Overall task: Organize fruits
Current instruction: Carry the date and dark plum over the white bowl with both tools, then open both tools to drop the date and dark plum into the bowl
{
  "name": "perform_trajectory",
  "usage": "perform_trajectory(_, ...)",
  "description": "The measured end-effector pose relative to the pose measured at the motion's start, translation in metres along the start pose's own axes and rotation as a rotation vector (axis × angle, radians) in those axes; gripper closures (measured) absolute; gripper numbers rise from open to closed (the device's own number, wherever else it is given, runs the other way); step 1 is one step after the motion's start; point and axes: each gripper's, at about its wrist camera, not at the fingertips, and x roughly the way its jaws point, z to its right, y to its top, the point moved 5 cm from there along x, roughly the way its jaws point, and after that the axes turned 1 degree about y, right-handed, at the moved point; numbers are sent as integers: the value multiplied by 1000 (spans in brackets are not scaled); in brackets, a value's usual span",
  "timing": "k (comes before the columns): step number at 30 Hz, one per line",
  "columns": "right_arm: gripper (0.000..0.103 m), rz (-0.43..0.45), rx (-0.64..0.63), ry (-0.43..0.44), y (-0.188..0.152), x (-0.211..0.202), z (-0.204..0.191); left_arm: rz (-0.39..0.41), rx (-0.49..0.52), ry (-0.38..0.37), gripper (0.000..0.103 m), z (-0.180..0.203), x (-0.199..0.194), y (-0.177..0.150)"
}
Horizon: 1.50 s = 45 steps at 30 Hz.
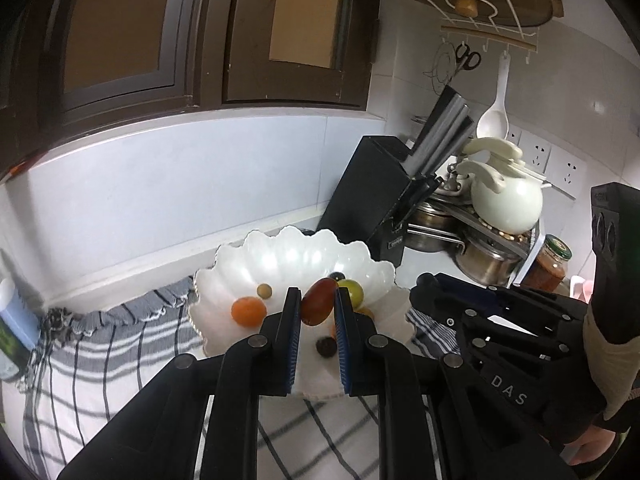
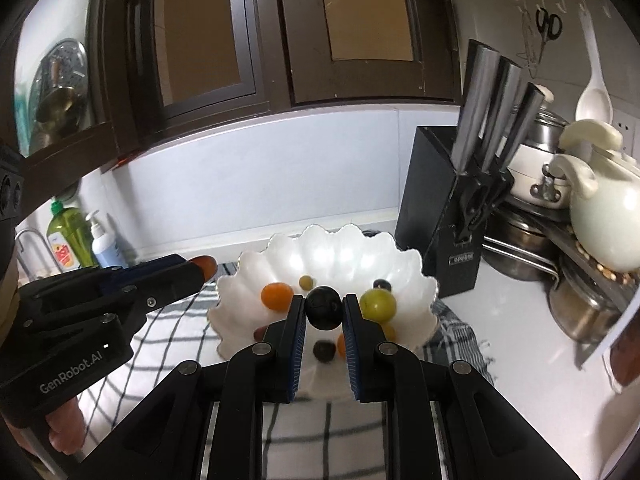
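Left tongs (image 1: 317, 306) pinching a reddish-brown oval fruit (image 1: 319, 301), held over the white scalloped bowl (image 1: 280, 256). Right tongs (image 2: 323, 307) pinching a round black fruit (image 2: 323, 306) over the same bowl. Bowl sits on a striped cloth (image 2: 168, 332) on the worktop (image 2: 516, 332), with orange, green and dark fruits inside. Knife block (image 2: 436, 216) just beside it.

A white bench (image 2: 500, 320) is being covered at 6 o'clock by a striped cloth (image 1: 100, 360). Dark wooden cabinet doors (image 1: 160, 28) are being shown at 12 o'clock, above a pale wall (image 2: 260, 168). Wall sockets (image 1: 536, 156) are being seen at 3 o'clock.
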Motion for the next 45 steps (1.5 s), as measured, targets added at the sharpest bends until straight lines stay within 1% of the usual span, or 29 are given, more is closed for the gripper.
perform_trajectory(3, 83, -9, 2, -2, 9, 12, 1, -19, -7, -7, 85, -5, 14, 10)
perform_trajectory(10, 83, -40, 9, -12, 27, 42, 6, -68, -7, 5, 85, -14, 45, 24)
perform_trajectory(21, 83, -106, -2, -26, 39, 84, 19, -145, -16, 28, 85, -27, 94, 32)
perform_trajectory(31, 83, -181, 2, -26, 40, 124, 34, -229, -38, 24, 85, -38, 133, 29)
perform_trajectory(33, 83, -194, 1, -21, 39, 130, 35, -239, -44, 22, 83, -39, 138, 27)
perform_trajectory(35, 82, -200, -1, -23, 38, 134, 36, -249, -49, 27, 72, -41, 141, 25)
perform_trajectory(37, 81, -212, 1, -25, 36, 138, 37, -247, -48, 43, 68, -44, 142, 24)
perform_trajectory(38, 76, -219, 4, -23, 35, 139, 38, -249, -47, 52, 64, -46, 142, 22)
perform_trajectory(39, 69, -225, 8, -22, 34, 141, 39, -251, -47, 57, 62, -47, 143, 22)
perform_trajectory(40, 67, -226, 11, -26, 33, 141, 40, -252, -49, 61, 60, -49, 143, 21)
perform_trajectory(42, 66, -231, 9, -35, 31, 141, 42, -252, -48, 78, 58, -52, 141, 20)
perform_trajectory(45, 66, -232, 12, -41, 29, 136, 42, -240, -46, 129, 54, -57, 132, 19)
